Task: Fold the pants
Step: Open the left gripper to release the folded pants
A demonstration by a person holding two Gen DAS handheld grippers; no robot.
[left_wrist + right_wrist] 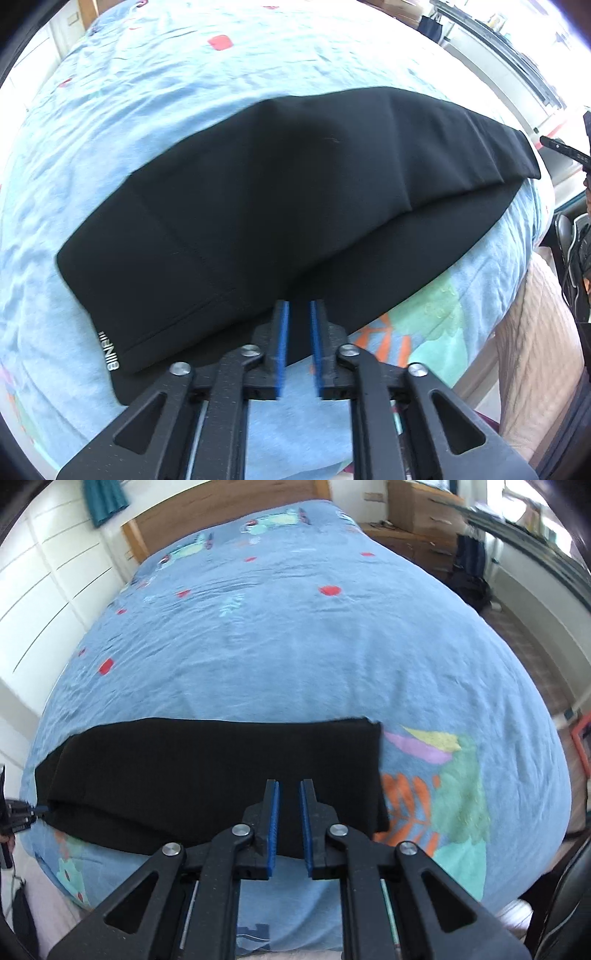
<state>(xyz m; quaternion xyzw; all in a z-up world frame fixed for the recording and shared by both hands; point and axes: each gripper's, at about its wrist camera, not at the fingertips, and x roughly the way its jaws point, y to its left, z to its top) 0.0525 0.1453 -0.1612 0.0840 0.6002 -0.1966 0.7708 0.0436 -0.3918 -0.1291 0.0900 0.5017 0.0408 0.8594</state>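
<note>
Black pants (pixel 280 192) lie folded lengthwise across the near part of a blue bedspread (pixel 147 92), with a small white logo at the near left hem. My left gripper (pixel 298 306) hovers over the pants' near edge, jaws slightly apart, holding nothing. In the right wrist view the pants (pixel 207 768) stretch from the left edge to mid-bed. My right gripper (pixel 289 784) is over their near edge, jaws slightly apart, empty. The left gripper's tips (pixel 22 812) show at the far left by the pants' end.
The bedspread (pixel 295 646) has red spots and a coloured leaf print (pixel 443 797) to the right of the pants. A wooden headboard (pixel 221 502) is at the far end. A white wardrobe (pixel 44 590) stands left; floor and boxes lie right.
</note>
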